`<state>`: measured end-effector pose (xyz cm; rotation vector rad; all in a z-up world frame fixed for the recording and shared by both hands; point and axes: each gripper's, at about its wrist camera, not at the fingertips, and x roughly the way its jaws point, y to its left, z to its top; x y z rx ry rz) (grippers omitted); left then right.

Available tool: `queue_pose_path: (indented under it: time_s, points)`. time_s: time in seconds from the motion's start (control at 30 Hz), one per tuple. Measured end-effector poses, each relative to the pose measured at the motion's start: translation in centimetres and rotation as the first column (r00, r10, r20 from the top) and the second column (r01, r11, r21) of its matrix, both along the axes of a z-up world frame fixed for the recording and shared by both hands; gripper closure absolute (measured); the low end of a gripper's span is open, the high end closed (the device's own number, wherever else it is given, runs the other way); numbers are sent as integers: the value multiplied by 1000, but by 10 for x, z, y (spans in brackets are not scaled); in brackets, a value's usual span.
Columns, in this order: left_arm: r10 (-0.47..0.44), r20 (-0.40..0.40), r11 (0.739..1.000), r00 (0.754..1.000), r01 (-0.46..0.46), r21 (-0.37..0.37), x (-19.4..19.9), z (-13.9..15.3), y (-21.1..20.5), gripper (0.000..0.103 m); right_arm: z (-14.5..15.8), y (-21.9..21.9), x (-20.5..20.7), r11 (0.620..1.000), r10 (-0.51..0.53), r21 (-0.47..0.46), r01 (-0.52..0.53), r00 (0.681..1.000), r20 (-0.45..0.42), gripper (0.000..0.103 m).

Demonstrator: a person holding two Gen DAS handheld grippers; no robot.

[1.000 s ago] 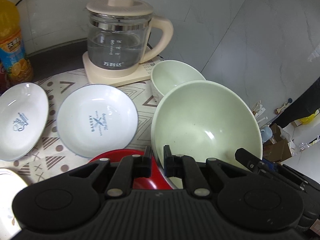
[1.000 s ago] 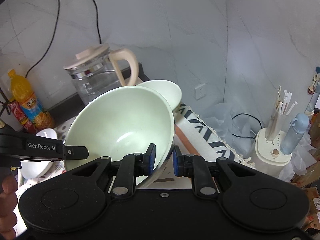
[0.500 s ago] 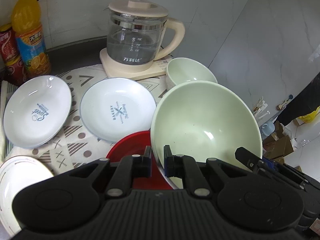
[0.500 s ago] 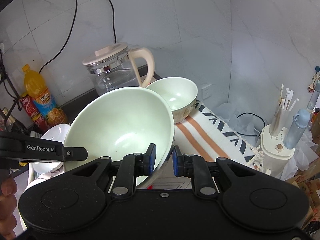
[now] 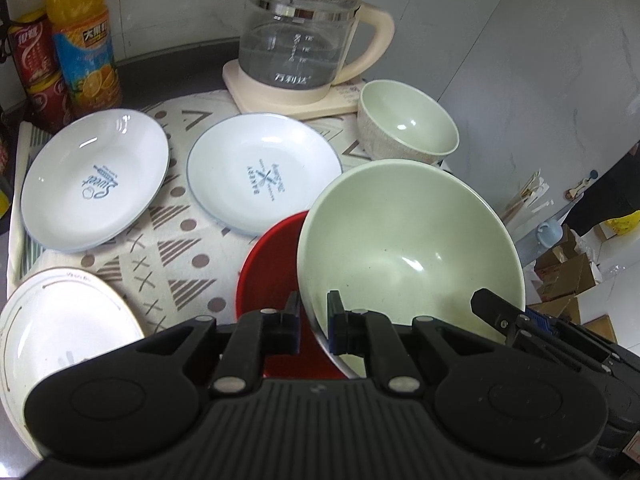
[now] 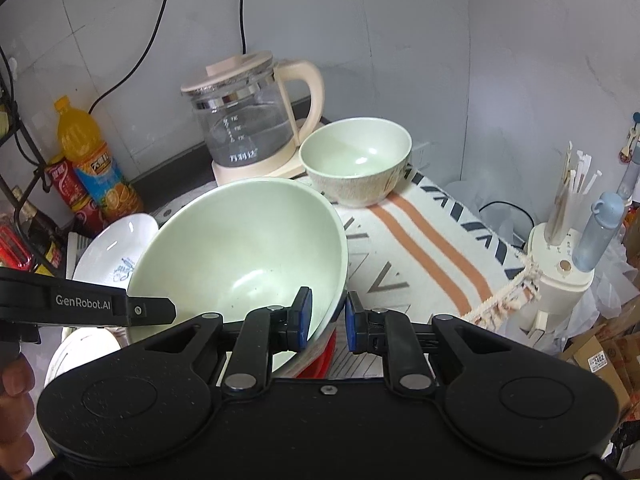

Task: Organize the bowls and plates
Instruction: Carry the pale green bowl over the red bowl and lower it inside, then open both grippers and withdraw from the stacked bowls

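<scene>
Left hand-held gripper [image 5: 313, 322] angled steeply down, jaws clamped on a rim, right hand-held gripper [image 6: 325, 320] likewise clamped, fingers [image 6: 14, 404] curled at frame edge.

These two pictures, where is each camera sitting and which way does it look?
Left wrist: on the left claw, looking down over its fingers, which clamp the big green bowl; plates and the kettle lie beyond.
Right wrist: on the right claw, clamping that bowl's opposite rim; a hand shows at the left edge.
Shared: big bowl, kettle, small green bowl, and each view shows the other claw.
</scene>
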<state>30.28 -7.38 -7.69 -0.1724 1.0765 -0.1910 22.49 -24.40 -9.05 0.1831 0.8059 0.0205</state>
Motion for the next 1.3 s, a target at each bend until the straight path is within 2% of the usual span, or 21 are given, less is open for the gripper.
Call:
queue_pose_path:
  time_s: [0.47, 0.77, 0.93, 1.1, 1.13, 1.23, 1.3]
  points:
    - [22, -76, 999, 997, -20, 28, -1, -20, 4, 91, -18, 7, 0, 1000, 29, 3, -29, 998, -62, 85]
    - [31, -76, 998, 997, -27, 53, 5, -19, 9, 89, -26, 10, 9, 999, 45, 10, -45, 995, -90, 86]
    - [35, -52, 997, 998, -31, 70, 10, -12, 13, 80, -31, 13, 14, 999, 46, -8, -47, 993, -105, 90]
    - [51, -23, 995, 998, -49, 86, 10, -5, 21, 53, -33, 13, 22, 999, 44, -10, -46, 991, -125, 92]
    - [55, -21, 995, 998, -53, 88, 10, -4, 23, 51, -32, 14, 23, 999, 42, -13, -44, 991, -126, 91]
    - [58, -18, 995, 998, -56, 80, 9, -2, 29, 43, -32, 17, 24, 999, 44, -14, -46, 990, -134, 86]
    - [59, -15, 995, 998, -58, 82, 7, -1, 32, 29, -33, 19, 25, 999, 40, -11, -42, 989, -139, 81]
